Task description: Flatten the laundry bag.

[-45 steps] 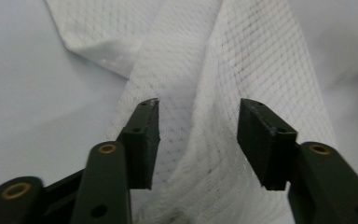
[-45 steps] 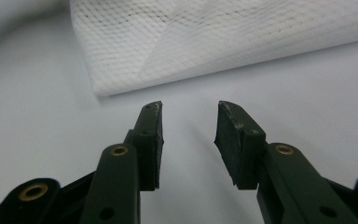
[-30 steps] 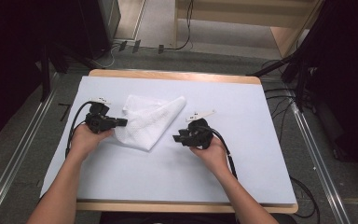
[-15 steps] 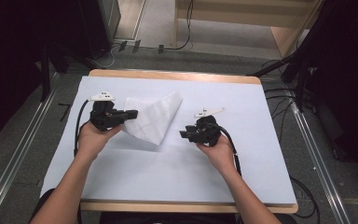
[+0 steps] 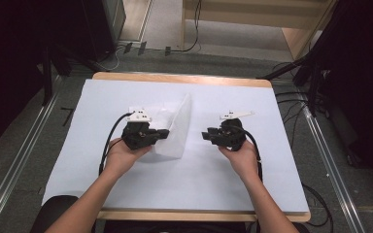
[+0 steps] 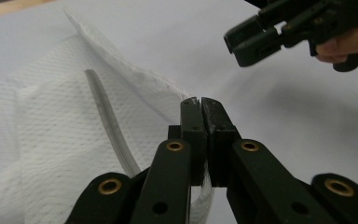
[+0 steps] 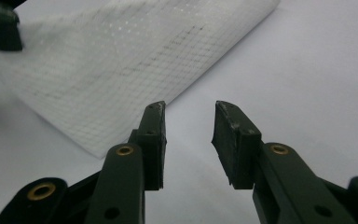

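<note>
A white paper towel stands lifted off the middle of the white-covered surface, its far corner peaked and its near edge resting down. The left gripper has its jaws pressed together on the towel's left edge, pinching a fold of it, as the left gripper view shows close up. The right gripper hovers just right of the towel, apart from it, jaws spread with nothing between them, though they have just been closing a little. The step in hand seems to be folding the towel over; next, the left gripper likely needs to carry its edge across and lay it flat. A second earlier the towel lay flatter and both grippers were farther left.
</note>
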The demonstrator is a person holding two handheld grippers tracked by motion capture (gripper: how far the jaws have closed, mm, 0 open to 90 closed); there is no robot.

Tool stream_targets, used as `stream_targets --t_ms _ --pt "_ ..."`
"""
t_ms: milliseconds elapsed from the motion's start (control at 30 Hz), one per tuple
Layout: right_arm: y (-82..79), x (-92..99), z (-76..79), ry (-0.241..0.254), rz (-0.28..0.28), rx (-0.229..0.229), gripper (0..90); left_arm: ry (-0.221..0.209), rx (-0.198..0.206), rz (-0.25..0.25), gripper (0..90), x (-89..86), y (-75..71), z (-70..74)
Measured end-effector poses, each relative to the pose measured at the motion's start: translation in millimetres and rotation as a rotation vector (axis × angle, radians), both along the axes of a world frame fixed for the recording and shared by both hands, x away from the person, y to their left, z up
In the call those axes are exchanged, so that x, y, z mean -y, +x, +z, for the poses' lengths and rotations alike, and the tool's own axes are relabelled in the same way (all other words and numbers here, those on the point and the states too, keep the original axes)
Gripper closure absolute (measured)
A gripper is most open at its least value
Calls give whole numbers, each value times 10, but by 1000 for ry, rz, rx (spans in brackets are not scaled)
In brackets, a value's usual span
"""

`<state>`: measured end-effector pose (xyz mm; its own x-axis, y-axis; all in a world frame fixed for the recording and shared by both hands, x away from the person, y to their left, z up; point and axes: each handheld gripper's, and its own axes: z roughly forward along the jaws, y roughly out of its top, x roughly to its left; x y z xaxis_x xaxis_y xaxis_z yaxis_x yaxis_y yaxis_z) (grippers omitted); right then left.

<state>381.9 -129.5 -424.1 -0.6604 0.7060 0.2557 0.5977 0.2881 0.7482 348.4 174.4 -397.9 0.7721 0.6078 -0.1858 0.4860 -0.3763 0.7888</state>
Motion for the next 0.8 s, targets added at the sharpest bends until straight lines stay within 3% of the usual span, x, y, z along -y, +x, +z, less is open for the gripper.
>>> stream_targets --t_ms 267,300,400,567,800 --pt "50 -8 -2 -14 -14 4 672 -11 -94 -65 862 173 -87 -242" --pt "62 -14 0 -15 -12 8 673 -25 -127 -84 838 220 -99 -309" --pt "75 -23 6 -18 -15 6 673 -22 -156 -102 743 256 -113 -330" --pt "91 -73 26 -21 0 12 675 -21 -143 -90 611 176 -191 -175" --pt "103 -173 53 -34 20 19 673 -26 -96 -41 580 -88 -245 60"
